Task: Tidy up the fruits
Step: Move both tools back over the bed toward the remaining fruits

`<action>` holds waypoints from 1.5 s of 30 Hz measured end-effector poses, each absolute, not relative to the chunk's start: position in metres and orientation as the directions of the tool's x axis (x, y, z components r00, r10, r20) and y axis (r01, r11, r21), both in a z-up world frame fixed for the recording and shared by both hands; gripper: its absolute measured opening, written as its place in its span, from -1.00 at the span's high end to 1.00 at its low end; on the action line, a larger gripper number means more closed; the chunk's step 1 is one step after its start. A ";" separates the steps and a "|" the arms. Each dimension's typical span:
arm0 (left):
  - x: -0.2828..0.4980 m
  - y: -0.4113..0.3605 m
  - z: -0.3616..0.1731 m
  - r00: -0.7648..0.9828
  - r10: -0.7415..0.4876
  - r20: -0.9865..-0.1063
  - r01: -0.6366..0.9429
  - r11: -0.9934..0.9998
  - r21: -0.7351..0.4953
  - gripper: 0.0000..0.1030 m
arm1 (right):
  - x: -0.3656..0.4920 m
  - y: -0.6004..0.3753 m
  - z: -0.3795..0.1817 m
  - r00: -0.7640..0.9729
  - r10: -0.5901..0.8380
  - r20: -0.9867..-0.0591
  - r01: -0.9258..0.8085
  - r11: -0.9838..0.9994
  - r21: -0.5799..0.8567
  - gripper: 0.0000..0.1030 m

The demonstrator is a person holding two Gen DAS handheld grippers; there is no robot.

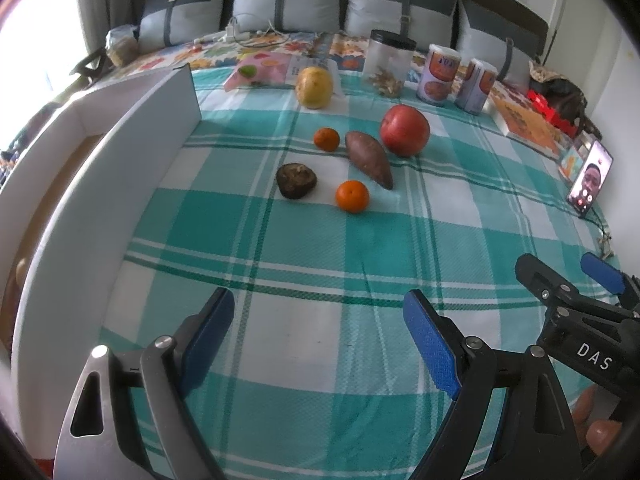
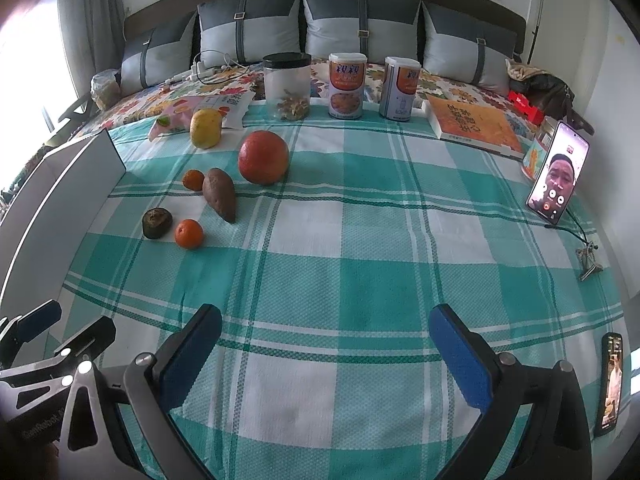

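Note:
On the checked green cloth lie a big red fruit [image 1: 404, 130] [image 2: 263, 157], a yellow fruit [image 1: 314, 87] [image 2: 205, 128], a sweet potato [image 1: 368, 159] [image 2: 219, 194], a small orange [image 1: 352, 196] [image 2: 189, 233], a smaller orange [image 1: 326, 138] [image 2: 193, 180] and a dark brown fruit [image 1: 296, 180] [image 2: 157, 222]. My left gripper [image 1: 320, 328] is open and empty, well short of the fruits. My right gripper [image 2: 326, 344] is open and empty, to the right of the left one; it also shows in the left wrist view [image 1: 568, 280].
A white open box [image 1: 120, 152] [image 2: 60, 200] stands at the left. A clear jar [image 2: 287, 86], two cans [image 2: 346, 85], a book [image 2: 472, 126] and a snack bag [image 2: 200, 110] line the far edge. A propped phone [image 2: 558, 174] stands right; another phone [image 2: 611, 382] lies near right.

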State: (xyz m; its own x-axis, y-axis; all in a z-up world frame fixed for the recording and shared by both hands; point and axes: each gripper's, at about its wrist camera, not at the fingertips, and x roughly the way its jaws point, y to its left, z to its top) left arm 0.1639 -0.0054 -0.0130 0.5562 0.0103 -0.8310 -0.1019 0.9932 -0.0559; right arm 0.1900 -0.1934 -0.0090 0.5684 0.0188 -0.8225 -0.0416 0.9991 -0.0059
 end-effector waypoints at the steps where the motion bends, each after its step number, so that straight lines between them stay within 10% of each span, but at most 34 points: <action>1: 0.164 -0.006 -0.014 0.556 0.012 -0.831 -0.102 0.993 -0.054 -0.71 | 0.190 -0.193 -0.009 0.568 0.019 -0.823 -0.041 0.999 -0.006 -0.99; 45: 0.198 -0.030 -0.079 0.532 0.029 -0.846 -0.081 0.997 -0.016 -0.71 | 0.204 -0.220 -0.081 0.521 -0.026 -0.853 0.050 0.999 0.000 -0.99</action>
State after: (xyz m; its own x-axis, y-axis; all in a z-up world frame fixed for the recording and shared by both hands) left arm 0.1983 -0.0296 -0.0786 0.5320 0.0295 -0.8463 -0.0813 0.9966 -0.0164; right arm 0.2044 -0.2199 -0.0807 0.5209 -0.0261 -0.8532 0.0498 0.9988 -0.0002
